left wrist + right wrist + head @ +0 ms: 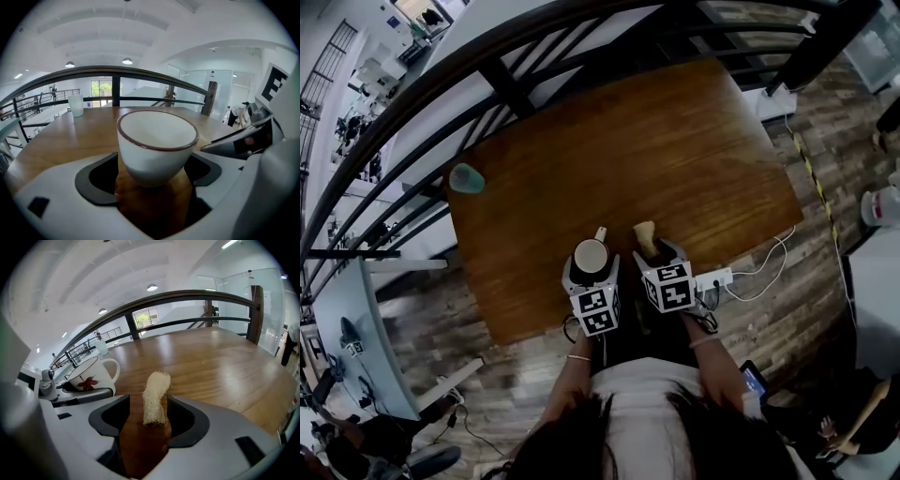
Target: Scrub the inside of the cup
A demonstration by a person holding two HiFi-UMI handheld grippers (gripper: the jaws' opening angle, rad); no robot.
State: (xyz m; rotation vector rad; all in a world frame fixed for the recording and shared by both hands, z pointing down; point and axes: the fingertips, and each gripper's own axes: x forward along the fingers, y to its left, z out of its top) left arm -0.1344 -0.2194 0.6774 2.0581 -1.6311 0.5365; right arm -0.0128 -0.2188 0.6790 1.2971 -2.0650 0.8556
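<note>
Two grippers sit side by side at the near edge of the wooden table [675, 159], each with its jaws spread wide and pressing on nothing.

The left gripper [592, 265] has the cup [592, 255] standing upright on the table between its jaws. In the left gripper view the dark pads of this gripper [152, 176] flank the cup [157, 143] on both sides with a gap showing at each, so it is framed rather than gripped. The cup is white with a thin dark-red rim. What shows of its inner wall is plain white; its bottom is out of sight from here, and from the head view the inside reads only as a dark round, so I cannot tell whether anything is in it. Its handle [600, 232] points away from the person.

Just to the right, the right gripper [659, 253] has a pale, fibrous loofah scrubber [154, 397] standing on end on the wood between its parted jaws, leaning slightly. From this gripper's view the cup [91, 376] is near on the left, showing a red flower motif and its handle [112, 367].

Beyond both, the tabletop runs bare to its far left corner, where a pale green tumbler [468, 178] stands upright; its contents cannot be made out. Behind the table runs a dark railing [516, 94].
</note>
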